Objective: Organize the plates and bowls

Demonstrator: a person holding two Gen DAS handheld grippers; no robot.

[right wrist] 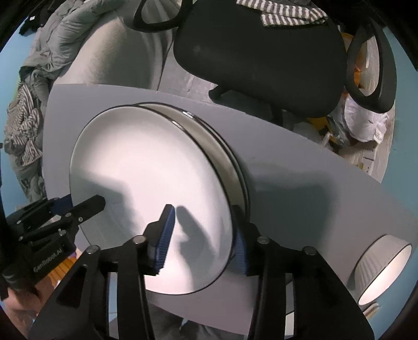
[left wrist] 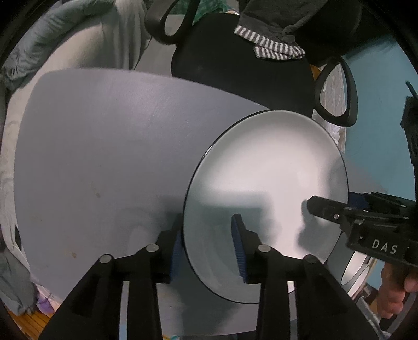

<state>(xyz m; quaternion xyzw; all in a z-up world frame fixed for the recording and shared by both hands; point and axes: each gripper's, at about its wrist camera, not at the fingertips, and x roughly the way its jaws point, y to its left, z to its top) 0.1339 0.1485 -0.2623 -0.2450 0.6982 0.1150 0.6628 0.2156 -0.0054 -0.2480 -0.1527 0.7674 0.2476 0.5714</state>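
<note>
Straddling the plate's [left wrist: 266,183] rims, both grippers slack.

The right gripper [right wrist: 202,238] straddles the white plate's [right wrist: 146,167] rim, jaws apart, a ribbed bowl [right wrist: 378,266] nearby.

Black office chair [right wrist: 258,60], striped cloth [right wrist: 292,13], grey table [left wrist: 104,157]

- Round white ceramic plate with a thin black rim [right wrist: 146,167], lying flat on top of another similar plate [right wrist: 222,154] that peeks out beneath; the stack sits on the grey table [right wrist: 313,183].
- White ribbed bowl with a dark rim [right wrist: 381,266], upright near the table's edge, well apart from the plates.
</note>
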